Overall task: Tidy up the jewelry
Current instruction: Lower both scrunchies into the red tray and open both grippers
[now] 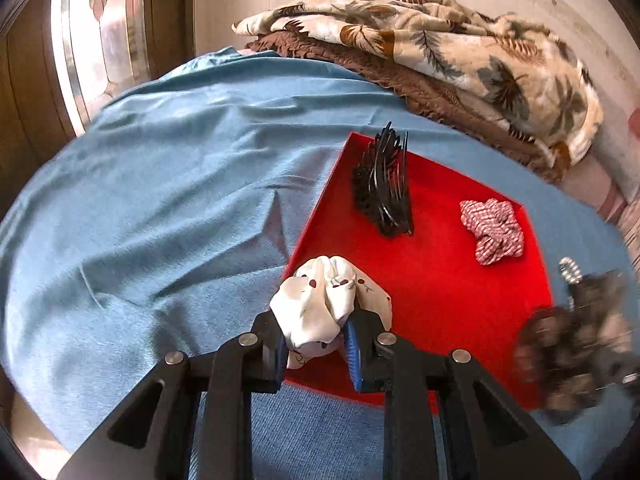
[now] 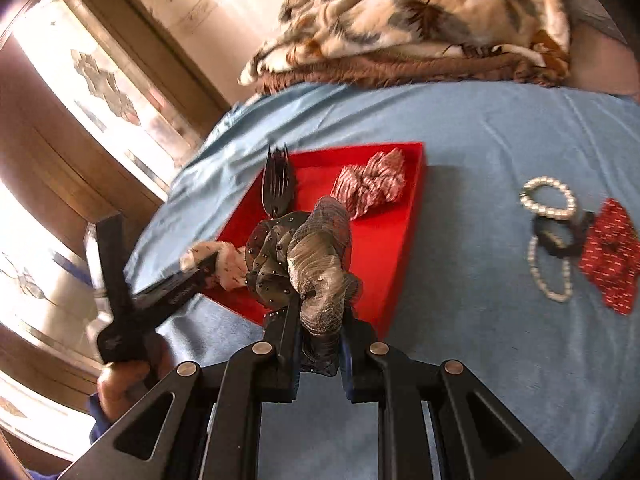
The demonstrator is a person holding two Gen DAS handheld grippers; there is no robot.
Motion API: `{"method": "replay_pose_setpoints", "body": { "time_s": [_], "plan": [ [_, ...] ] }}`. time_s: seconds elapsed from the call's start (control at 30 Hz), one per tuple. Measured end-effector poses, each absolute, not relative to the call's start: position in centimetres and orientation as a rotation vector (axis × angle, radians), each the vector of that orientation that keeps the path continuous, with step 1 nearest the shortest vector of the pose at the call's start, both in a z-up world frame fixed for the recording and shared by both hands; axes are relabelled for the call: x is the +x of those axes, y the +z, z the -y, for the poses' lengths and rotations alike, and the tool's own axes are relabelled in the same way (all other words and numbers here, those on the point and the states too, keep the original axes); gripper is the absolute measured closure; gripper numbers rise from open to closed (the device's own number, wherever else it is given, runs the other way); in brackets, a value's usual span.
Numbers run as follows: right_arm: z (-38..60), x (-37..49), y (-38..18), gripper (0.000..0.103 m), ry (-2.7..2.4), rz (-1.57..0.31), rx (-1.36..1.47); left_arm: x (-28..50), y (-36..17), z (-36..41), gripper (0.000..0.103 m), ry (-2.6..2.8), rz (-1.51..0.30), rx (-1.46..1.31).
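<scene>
Your left fingers [image 1: 282,354] are clamped on the white dotted fabric scrunchie [image 1: 324,312], right fingers [image 2: 290,354] on the grey mesh studded scrunchie [image 2: 304,264], both over the flat red tray's [image 1: 432,300] near edge. Release too early and they'll land on the blue bedsheet [image 1: 160,200], or the grippers could bump.

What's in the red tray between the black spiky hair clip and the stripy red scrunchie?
Nothing: between the black hair clip and the striped scrunchie only bare red tray floor shows, clearest in the left wrist view.
</scene>
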State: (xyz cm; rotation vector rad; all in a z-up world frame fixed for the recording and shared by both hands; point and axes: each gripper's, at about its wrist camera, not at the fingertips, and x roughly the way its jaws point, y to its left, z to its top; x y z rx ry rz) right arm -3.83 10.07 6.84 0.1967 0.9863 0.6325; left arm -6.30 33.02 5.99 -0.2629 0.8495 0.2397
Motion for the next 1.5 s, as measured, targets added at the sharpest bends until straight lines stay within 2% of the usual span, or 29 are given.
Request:
{"method": "replay_pose_setpoints", "body": {
  "time_s": [0.1,0.17,0.47,0.57,0.63,0.77,0.83,1.5],
  "plan": [
    [-11.1,-3.3,5.5,0.086,0.607,-1.02,0.192,-6.5,5.9,-32.8,0.08,0.234,-0.843,-0.251],
    [-11.4,-3.2,5.1,0.086,0.59,-1.023,0.171,-6.5,5.8,-32.5,0.073,0.225,-0.839,-0.249],
    [-12.5,-2.8,4.6,0.084,0.528,-1.028,0.077,-7.3,6.4,-32.2,0.056,0.199,-0.775,-0.278],
    [-12.5,-3.1,5.0,0.072,0.517,-1.013,0.073,-7.5,6.5,-32.0,0.051,0.198,-0.759,-0.279],
    [-12.5,-3.4,5.5,0.055,0.516,-0.992,0.061,-7.6,6.6,-31.8,0.046,0.2,-0.745,-0.276],
    [-12.2,-4.2,6.5,0.05,0.517,-0.949,0.031,-7.8,6.9,-31.5,0.039,0.204,-0.718,-0.268],
    [-12.1,-4.5,6.7,0.046,0.515,-0.938,0.024,-7.8,6.9,-31.5,0.038,0.207,-0.712,-0.264],
    [-4.9,-6.5,6.4,0.042,0.421,-0.905,0.046,-8.1,6.3,-30.5,0.038,0.259,-0.7,-0.213]
  ]
}}
